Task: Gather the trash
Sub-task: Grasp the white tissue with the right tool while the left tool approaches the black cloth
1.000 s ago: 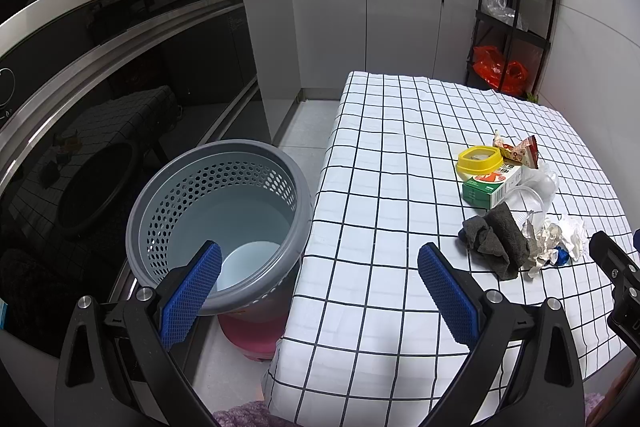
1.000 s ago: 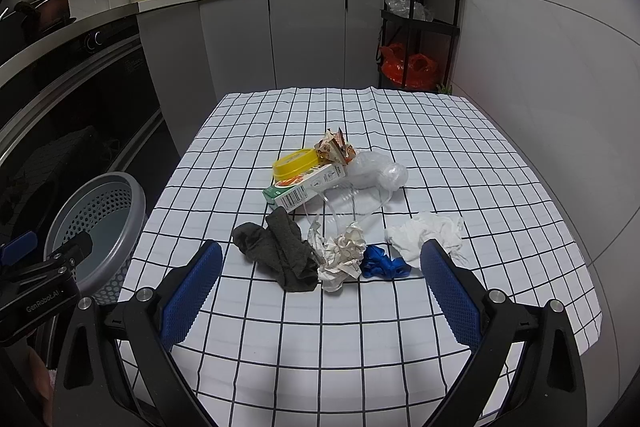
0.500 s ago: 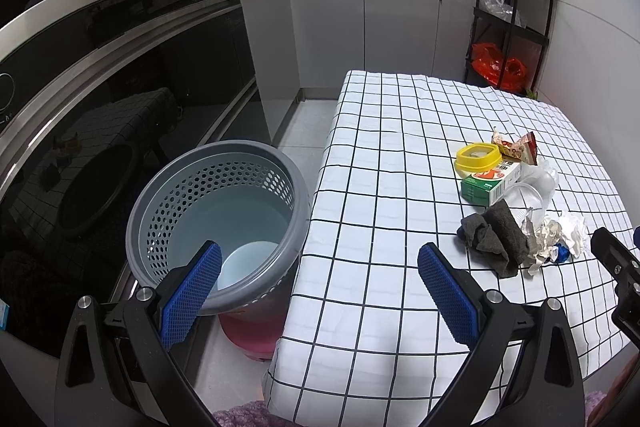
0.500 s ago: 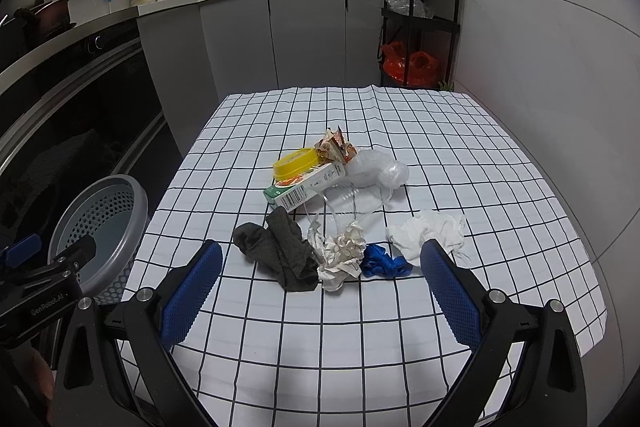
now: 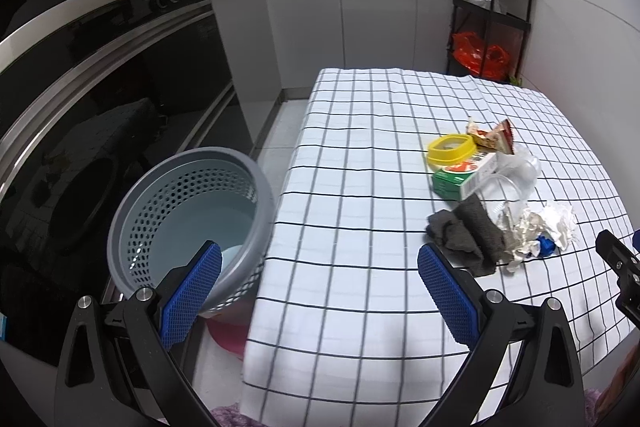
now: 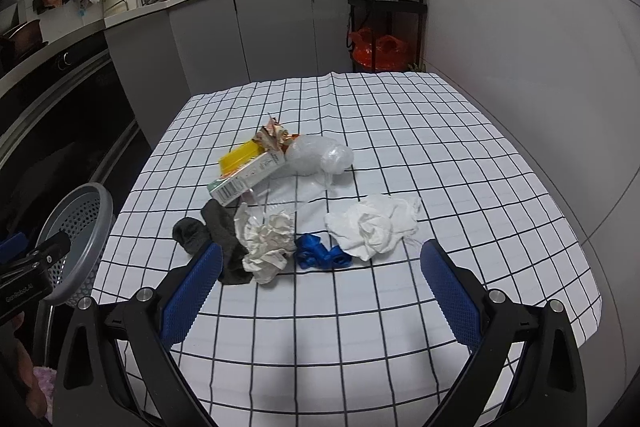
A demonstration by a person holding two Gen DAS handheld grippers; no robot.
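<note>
Trash pile on the checked tablecloth (image 6: pixel 400 131), mid-table: dark grey sock (image 6: pixel 218 233), crumpled off-white paper (image 6: pixel 266 239), blue wrapper (image 6: pixel 320 255), white tissue (image 6: pixel 374 227), green-white carton (image 6: pixel 248 177), yellow lid (image 6: pixel 238 159), clear plastic bag (image 6: pixel 320 157). Right gripper (image 6: pixel 320 291) and left gripper (image 5: pixel 318 291) spread wide, empty. Grey perforated basket (image 5: pixel 192 219) beside the table's left edge.

Perforated grey plastic basket (image 5: pixel 192 187), checked cloth tablecloth (image 6: pixel 400 131), crumpled paper (image 6: pixel 266 241), glossy oven front (image 5: pixel 100 115).
</note>
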